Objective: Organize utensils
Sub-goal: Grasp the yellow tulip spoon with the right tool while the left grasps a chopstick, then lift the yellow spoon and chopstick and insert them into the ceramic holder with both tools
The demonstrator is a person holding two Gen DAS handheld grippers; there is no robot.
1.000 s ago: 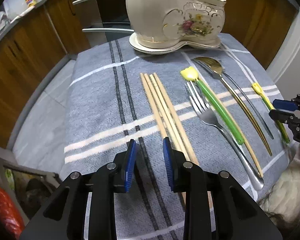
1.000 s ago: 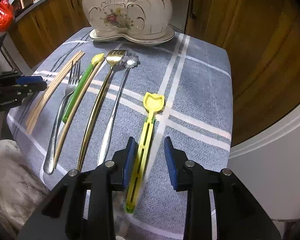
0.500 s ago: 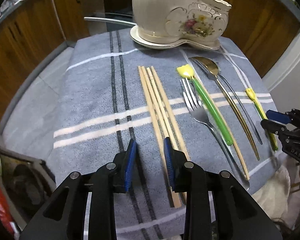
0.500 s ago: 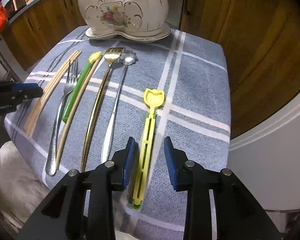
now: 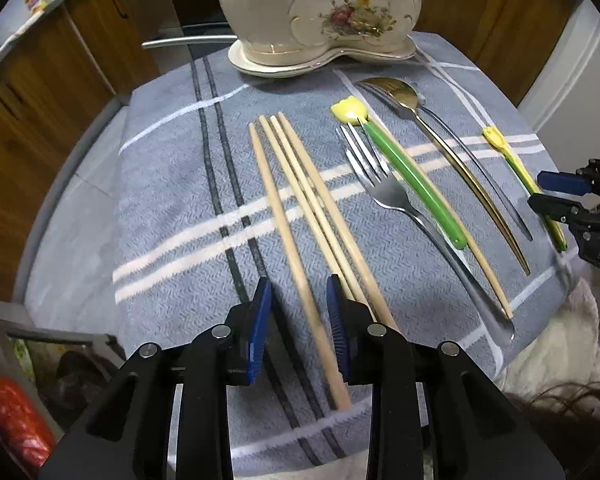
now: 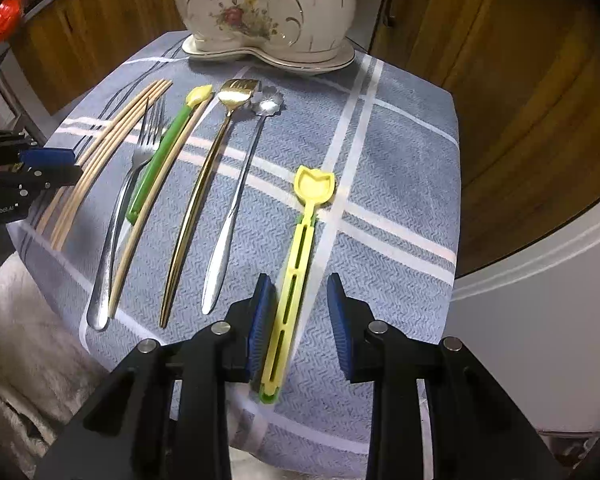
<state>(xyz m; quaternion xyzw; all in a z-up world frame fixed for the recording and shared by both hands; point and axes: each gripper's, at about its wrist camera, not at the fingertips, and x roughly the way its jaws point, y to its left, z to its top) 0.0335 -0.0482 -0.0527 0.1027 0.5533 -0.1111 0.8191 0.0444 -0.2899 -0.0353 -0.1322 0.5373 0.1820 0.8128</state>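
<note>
The top of the ceramic holder is cut off by the upper edge in both views, the near ends of three chopsticks vanish behind the left gripper's fingers, and the counter clutter at upper left is too small to identify.

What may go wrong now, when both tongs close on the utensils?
1. The left tongs, closing, straddle one chopstick; their right pad stands over the others packed beside it and may scatter them.
2. The right tongs, closing, have the yellow scoop against the left pad only, near its tail: it may slide or tip when lifted.
</note>
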